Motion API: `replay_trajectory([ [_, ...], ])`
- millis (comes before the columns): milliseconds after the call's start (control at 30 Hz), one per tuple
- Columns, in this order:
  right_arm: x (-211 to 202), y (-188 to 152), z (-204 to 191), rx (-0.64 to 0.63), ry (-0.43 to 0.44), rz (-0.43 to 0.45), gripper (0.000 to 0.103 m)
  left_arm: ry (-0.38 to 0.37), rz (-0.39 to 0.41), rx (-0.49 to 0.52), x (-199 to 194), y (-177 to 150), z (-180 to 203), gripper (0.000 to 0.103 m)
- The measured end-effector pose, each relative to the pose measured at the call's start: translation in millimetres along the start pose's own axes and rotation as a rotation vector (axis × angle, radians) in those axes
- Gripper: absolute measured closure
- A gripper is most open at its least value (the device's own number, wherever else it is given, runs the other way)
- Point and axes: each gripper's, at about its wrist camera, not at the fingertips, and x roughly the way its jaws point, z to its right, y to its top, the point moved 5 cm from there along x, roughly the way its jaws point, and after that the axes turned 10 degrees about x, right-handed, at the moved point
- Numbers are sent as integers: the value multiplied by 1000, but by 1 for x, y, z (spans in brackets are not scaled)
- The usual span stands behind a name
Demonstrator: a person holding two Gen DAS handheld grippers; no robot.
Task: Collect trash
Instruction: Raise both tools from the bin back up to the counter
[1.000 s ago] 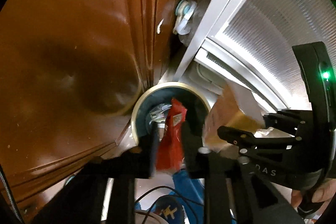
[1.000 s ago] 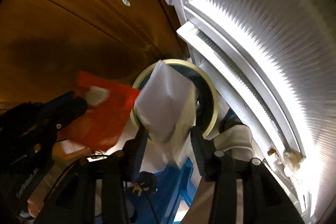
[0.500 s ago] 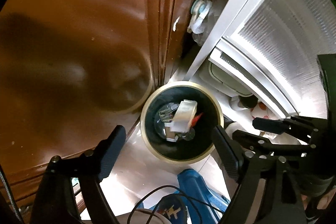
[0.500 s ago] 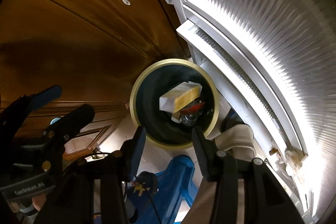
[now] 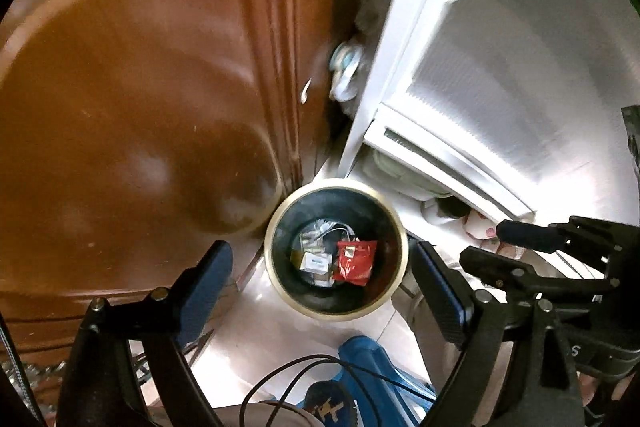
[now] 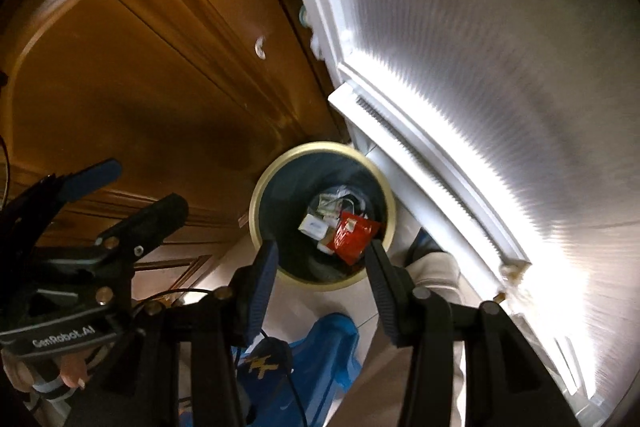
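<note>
Both wrist views look steeply down into a round trash bin (image 5: 280, 227) with a pale rim and dark interior, standing on a light floor (image 5: 256, 339) between a brown wooden door (image 5: 140, 87) on the left and a white ribbed panel (image 5: 520, 47) on the right. At the bottom of the bin lie the collected items — a red wrapper (image 5: 355, 263), a small white box (image 5: 316, 262) just left of it, and clear crumpled packaging (image 5: 320, 233) on their far side; the wrapper and box touch or overlap. The left gripper (image 5: 320, 291) hangs above the near part of the bin, its jaws opening wide with nothing between them. The right gripper (image 6: 322, 279) hovers over the near rim, jaws partly apart and likewise empty; the red wrapper (image 6: 354, 233) and white box (image 6: 314, 225) show in the gap, deep in the bin (image 6: 264, 187). Each gripper appears at the edge of the other's view — the right one at the right in the left view, the left one at the left in the right view, where fingers (image 6: 70, 371) wrap its handle. A blue shoe (image 5: 368, 379) and a black cable (image 5: 280, 387) occupy the near floor.
</note>
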Motion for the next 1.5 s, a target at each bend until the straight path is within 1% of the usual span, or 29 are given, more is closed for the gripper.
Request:
replay_trajectory([
  [233,-60,-11,-9,-36,-10,109,57,-2,102,25,-60,4,17,14],
  [533,-142,-19,-30,-106,13,260,57,4,220,37,-145,9,27,14],
  [633,-170,-20,-40,-152,3,319,57,10,280,35,-176,17,28,14],
  [767,-203,-16,-53,-185,18,372,57,27,349,47,-216,30,30,14],
  [933,-243,-4,-67,-202,58,448,57,45,408,77,-253,52,28,14],
  [1033,-271,6,-73,-203,81,497,57,39,442,83,-276,70,27,14],
  [1200,-310,32,-72,-181,112,559,57,33,489,97,-308,101,22,13],
  [1300,-331,53,-67,-165,128,588,57,35,505,111,-320,120,19,13],
  [1500,-354,87,-56,-149,112,641,57,45,515,126,-334,154,13,13],
])
